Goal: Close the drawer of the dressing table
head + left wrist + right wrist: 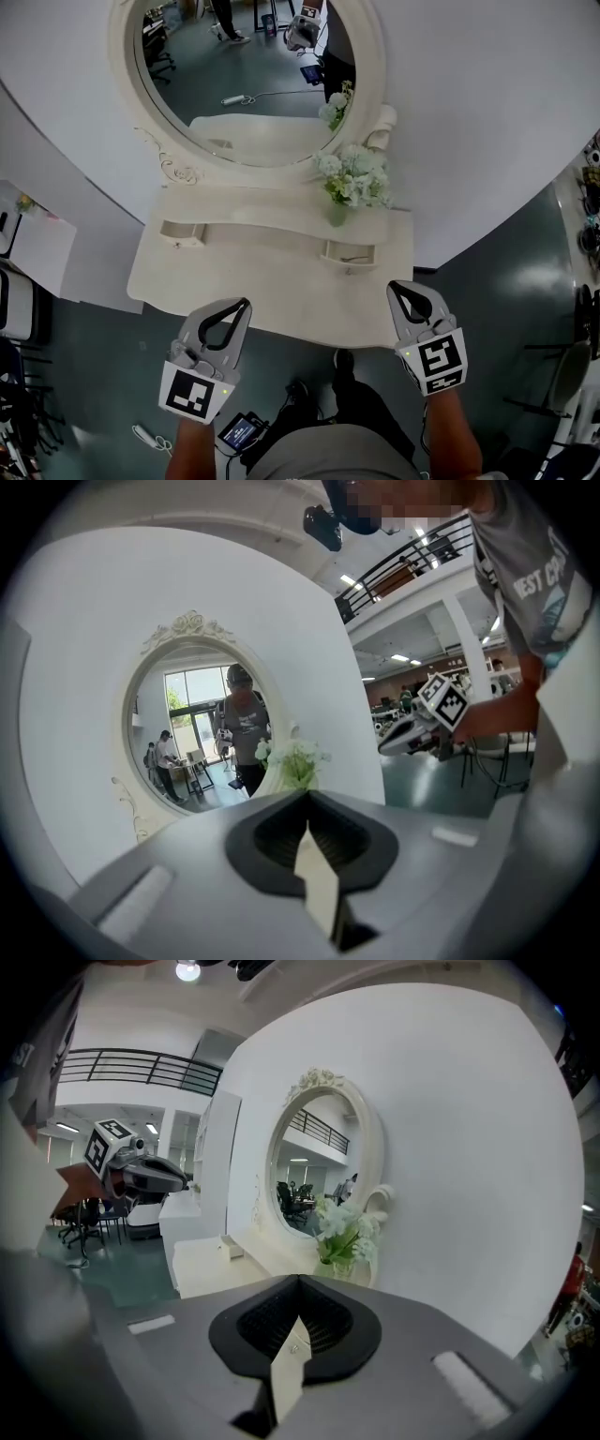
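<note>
Overhead, dressing table (272, 289) mirror (244, 84) top off-frame.

The front of the bench (262, 286) before me is bare and open; only the flower vase (337, 212) stands just behind the right small drawer (349, 252).

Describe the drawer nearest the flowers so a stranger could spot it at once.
Start at the cream dressing table with the oval mirror, against the white wall. Two small drawers sit on its top below the mirror. This drawer is the right one, just in front of the white flowers; the left drawer has none near it.
</note>
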The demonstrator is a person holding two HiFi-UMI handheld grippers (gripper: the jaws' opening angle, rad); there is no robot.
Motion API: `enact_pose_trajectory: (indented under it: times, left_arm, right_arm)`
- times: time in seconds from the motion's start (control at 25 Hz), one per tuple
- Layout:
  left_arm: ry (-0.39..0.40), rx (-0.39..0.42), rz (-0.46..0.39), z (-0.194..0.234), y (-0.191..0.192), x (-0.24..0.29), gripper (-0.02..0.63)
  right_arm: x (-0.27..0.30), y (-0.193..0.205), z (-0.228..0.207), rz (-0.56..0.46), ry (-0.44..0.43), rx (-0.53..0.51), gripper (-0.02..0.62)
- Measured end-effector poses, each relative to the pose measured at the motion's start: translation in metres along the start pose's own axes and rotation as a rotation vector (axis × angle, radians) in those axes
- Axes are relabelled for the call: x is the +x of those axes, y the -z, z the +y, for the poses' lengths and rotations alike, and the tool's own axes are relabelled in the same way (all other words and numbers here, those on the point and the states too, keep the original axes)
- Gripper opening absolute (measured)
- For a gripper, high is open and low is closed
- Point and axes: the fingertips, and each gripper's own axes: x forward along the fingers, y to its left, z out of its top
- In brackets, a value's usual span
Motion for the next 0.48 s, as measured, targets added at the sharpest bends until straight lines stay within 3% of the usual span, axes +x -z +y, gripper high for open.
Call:
enact_pose_trajectory:
  times: [0.48]
  left_arm:
    - [-0.007,-0.044,0.121,0.004,0.057,0.031,0.003]
  right_arm:
    - [0.074,0.064,-0.003,0.062,-0.06,0.012,0.003]
